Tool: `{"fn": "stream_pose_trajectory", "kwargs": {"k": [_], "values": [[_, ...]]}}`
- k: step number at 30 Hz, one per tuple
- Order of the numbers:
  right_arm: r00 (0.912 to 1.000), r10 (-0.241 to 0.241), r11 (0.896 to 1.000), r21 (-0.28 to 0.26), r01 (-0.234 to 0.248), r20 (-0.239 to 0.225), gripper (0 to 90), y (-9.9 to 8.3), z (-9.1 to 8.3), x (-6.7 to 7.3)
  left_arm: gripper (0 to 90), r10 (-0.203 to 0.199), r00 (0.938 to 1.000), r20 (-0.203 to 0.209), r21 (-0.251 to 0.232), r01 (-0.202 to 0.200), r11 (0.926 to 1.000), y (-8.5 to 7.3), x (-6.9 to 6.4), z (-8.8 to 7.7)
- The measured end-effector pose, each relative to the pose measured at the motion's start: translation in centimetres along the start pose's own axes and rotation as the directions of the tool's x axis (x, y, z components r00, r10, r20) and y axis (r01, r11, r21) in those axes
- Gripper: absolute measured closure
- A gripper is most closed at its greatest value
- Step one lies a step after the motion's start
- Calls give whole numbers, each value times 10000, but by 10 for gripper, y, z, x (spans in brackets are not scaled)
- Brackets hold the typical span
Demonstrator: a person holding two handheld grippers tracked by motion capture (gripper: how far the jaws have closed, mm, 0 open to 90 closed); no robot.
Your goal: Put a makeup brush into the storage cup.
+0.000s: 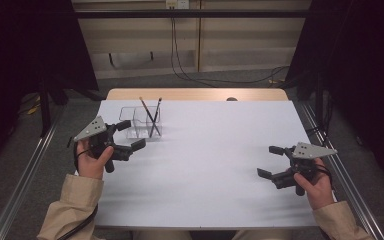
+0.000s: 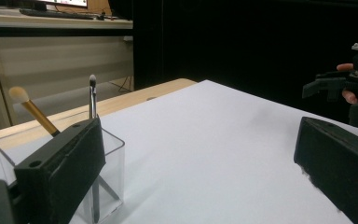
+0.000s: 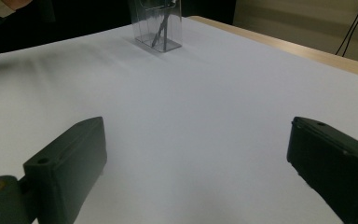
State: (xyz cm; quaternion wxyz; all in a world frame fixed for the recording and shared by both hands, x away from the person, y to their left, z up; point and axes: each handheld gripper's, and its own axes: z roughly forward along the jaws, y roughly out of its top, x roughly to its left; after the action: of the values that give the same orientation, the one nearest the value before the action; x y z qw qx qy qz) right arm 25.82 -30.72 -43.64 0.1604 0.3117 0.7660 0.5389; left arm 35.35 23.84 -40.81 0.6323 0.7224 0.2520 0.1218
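A clear plastic holder (image 1: 141,123) with two compartments stands at the back left of the white table (image 1: 205,165). Two makeup brushes (image 1: 151,116) lean crossed in its right compartment. My left gripper (image 1: 131,135) is open just left of and in front of the holder, nothing between its jaws. In the left gripper view (image 2: 200,158) the holder (image 2: 114,163) sits beside the left jaw, holding a gold-handled brush (image 2: 32,109) and a dark one (image 2: 92,95). My right gripper (image 1: 269,161) hovers open at the right edge. The right gripper view (image 3: 200,154) shows the holder (image 3: 158,23) far off.
A wooden table edge (image 1: 195,94) runs behind the white sheet, with a small dark spot (image 1: 231,99) on it. Metal rails (image 1: 25,175) flank both sides. Cables (image 1: 220,77) lie on the floor behind. The right gripper (image 2: 342,86) appears far off in the left gripper view.
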Motion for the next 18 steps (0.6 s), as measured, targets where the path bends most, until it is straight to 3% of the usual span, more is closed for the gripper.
{"fn": "stream_pose_trajectory", "kwargs": {"k": [4,18], "values": [[10000,-35,10000,-29,35,12,44,0,0,0,20,-143,9999,7,69,143,9999,-5,0,-5],[10000,-28,10000,-43,28,21,44,0,-1,0,22,-11,9999,-111,245,13,9997,-12,0,-23]]}}
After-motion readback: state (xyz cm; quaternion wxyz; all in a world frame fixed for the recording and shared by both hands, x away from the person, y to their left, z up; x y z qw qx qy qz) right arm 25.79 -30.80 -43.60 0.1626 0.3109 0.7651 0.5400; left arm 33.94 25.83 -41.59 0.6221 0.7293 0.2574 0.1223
